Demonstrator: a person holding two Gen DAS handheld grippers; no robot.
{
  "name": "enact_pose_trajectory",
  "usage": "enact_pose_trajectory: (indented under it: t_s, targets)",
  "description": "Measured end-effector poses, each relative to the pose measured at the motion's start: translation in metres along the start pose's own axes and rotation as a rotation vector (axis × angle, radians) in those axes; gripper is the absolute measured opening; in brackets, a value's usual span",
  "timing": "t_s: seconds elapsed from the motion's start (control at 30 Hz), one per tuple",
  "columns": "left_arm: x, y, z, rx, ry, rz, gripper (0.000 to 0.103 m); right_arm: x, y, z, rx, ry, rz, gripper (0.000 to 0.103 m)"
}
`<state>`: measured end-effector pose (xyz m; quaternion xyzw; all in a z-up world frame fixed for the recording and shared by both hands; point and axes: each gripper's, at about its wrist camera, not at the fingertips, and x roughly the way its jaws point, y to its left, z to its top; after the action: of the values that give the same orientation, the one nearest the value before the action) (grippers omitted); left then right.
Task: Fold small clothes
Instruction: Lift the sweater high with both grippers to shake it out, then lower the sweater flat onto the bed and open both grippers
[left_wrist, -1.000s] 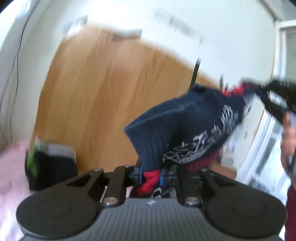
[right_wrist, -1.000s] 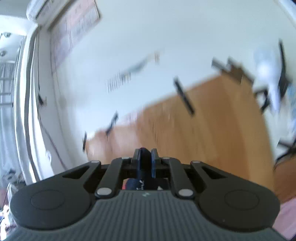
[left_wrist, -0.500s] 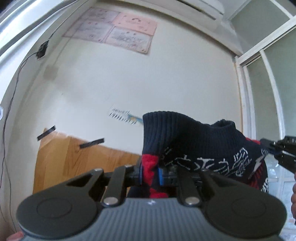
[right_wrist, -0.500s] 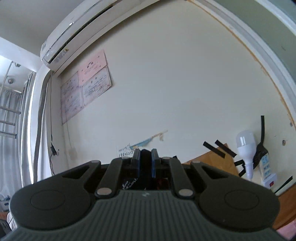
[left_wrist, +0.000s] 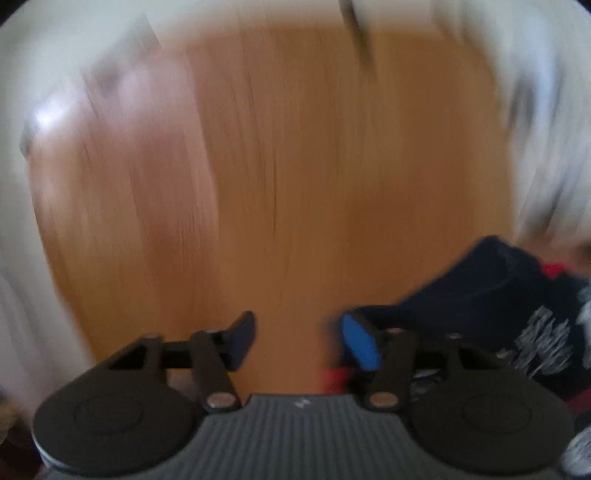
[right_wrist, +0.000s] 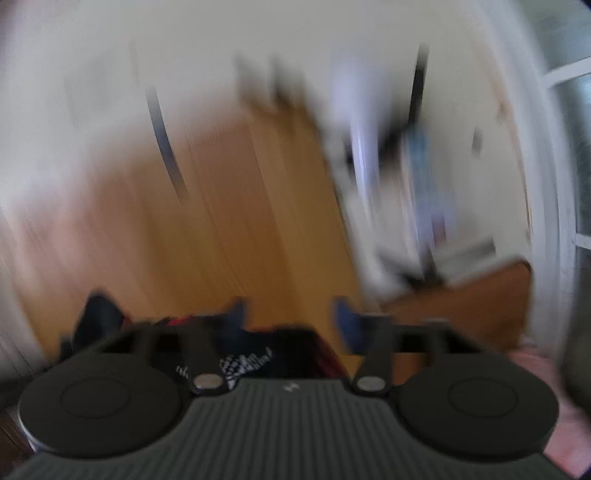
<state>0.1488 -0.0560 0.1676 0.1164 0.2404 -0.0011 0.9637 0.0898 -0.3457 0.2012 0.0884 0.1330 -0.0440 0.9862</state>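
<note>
Both views are motion-blurred. A navy knitted sweater (left_wrist: 480, 288) with white pattern and red trim lies on the wooden table (left_wrist: 295, 166), to the right of my left gripper (left_wrist: 297, 325). The left jaws are opening, with only bare wood between them; the sweater's edge sits just outside the blue right pad (left_wrist: 360, 347). In the right wrist view the sweater (right_wrist: 258, 343) lies low, under and left of my right gripper (right_wrist: 288, 312). Its jaws are opening too, over the table (right_wrist: 240, 229), and nothing is pressed between the pads.
A white wall runs behind the table, with a dark tape strip (right_wrist: 166, 147) near its far edge. Blurred white and blue things (right_wrist: 406, 184) stand at the table's right end. Pink cloth (right_wrist: 546, 369) shows at the lower right.
Both grippers swung down from facing the wall to facing the table. Both were shut on the sweater and now stand apart; the sweater has dropped out of them onto the table.
</note>
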Motion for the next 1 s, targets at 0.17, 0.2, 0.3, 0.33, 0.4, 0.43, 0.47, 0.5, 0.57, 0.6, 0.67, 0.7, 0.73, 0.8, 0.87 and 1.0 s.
enact_pose_trajectory:
  t_s: [0.17,0.2,0.3,0.33,0.4,0.43,0.47,0.5,0.57,0.6,0.67,0.7,0.73,0.8,0.87,1.0]
  targets:
    - [0.042,0.055,-0.093,-0.220,0.238,-0.126,0.032,0.053,-0.062,-0.116,-0.026,0.252,-0.018,0.052]
    - [0.038,0.066,-0.107,-0.252,0.245,-0.128,0.044,0.050,-0.076,-0.130,-0.009,0.268,-0.009,0.052]
    - [0.014,0.093,-0.144,-0.334,0.240,-0.184,0.063,0.039,-0.112,-0.167,0.002,0.321,-0.003,0.053]
    - [0.004,0.095,-0.154,-0.337,0.235,-0.194,0.066,0.035,-0.120,-0.177,0.005,0.336,-0.009,0.057]
    - [-0.009,0.093,-0.165,-0.325,0.224,-0.220,0.089,0.025,-0.133,-0.197,0.036,0.368,-0.028,0.062]
    - [-0.020,0.087,-0.173,-0.315,0.210,-0.235,0.092,0.020,-0.138,-0.205,0.069,0.382,-0.021,0.064]
    - [-0.028,0.082,-0.179,-0.305,0.196,-0.247,0.096,0.015,-0.139,-0.209,0.099,0.395,-0.008,0.065]
    - [-0.035,0.078,-0.182,-0.298,0.189,-0.256,0.098,0.012,-0.137,-0.216,0.123,0.407,0.005,0.066]
    - [-0.039,0.068,-0.188,-0.281,0.187,-0.280,0.099,0.008,-0.119,-0.224,0.076,0.381,-0.003,0.067]
    - [-0.041,0.063,-0.191,-0.270,0.191,-0.282,0.099,0.007,-0.107,-0.227,0.030,0.377,-0.010,0.066]
    - [-0.037,0.053,-0.200,-0.250,0.214,-0.272,0.098,0.006,-0.081,-0.233,-0.069,0.370,-0.022,0.024]
    - [-0.034,0.052,-0.205,-0.250,0.227,-0.265,0.097,0.006,-0.070,-0.234,-0.097,0.366,-0.006,0.018]
    - [-0.030,0.053,-0.207,-0.258,0.243,-0.264,0.097,0.006,-0.062,-0.233,-0.117,0.366,-0.019,0.017]
    - [-0.029,0.062,-0.209,-0.310,0.245,-0.282,0.097,0.005,-0.058,-0.224,-0.154,0.339,-0.064,0.016]
    - [-0.028,0.071,-0.213,-0.354,0.235,-0.281,0.097,-0.002,-0.070,-0.208,-0.186,0.267,-0.155,0.015]
    - [-0.024,0.079,-0.217,-0.411,0.237,-0.310,0.097,-0.002,-0.112,-0.169,-0.345,0.112,-0.501,0.016]
